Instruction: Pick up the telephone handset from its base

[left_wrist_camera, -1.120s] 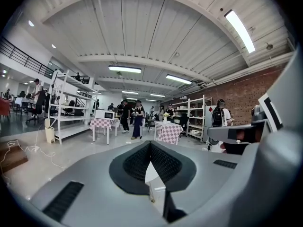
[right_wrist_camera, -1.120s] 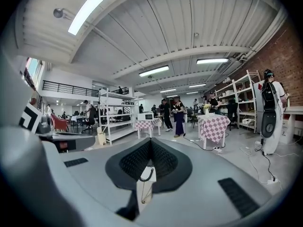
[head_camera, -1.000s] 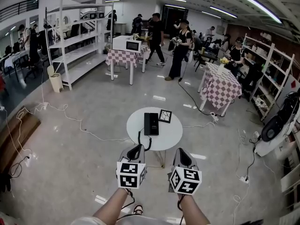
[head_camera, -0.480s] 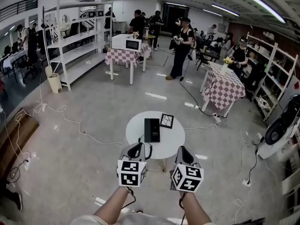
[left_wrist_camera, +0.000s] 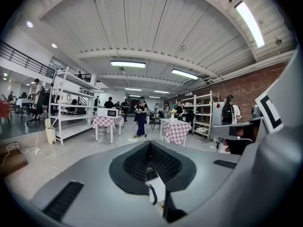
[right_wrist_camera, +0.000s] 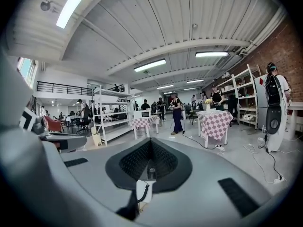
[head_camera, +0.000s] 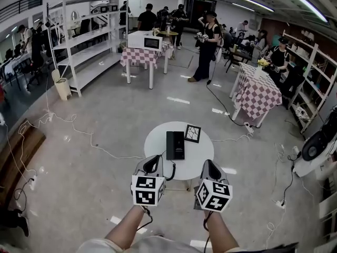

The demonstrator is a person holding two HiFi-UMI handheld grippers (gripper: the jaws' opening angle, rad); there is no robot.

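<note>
1. Since the earlier frames both grippers have drawn closer to the round surface (head_camera: 202, 154). The left gripper (head_camera: 151, 164) and right gripper (head_camera: 210, 168) now hang at its near edge.
2. Both pairs of fingers are pressed together, holding nothing.
3. The handset (head_camera: 171, 144) lies on its base mid-surface, with the cord (head_camera: 172, 171) trailing off the near edge.
4. Likely best: spread one gripper's fingers first, pinch across the handset's middle, lift straight up, and leave the cord slack.
5. No writing is legible; the cubes show only square markers.

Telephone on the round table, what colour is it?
The telephone is black; head view shows it best.
</note>
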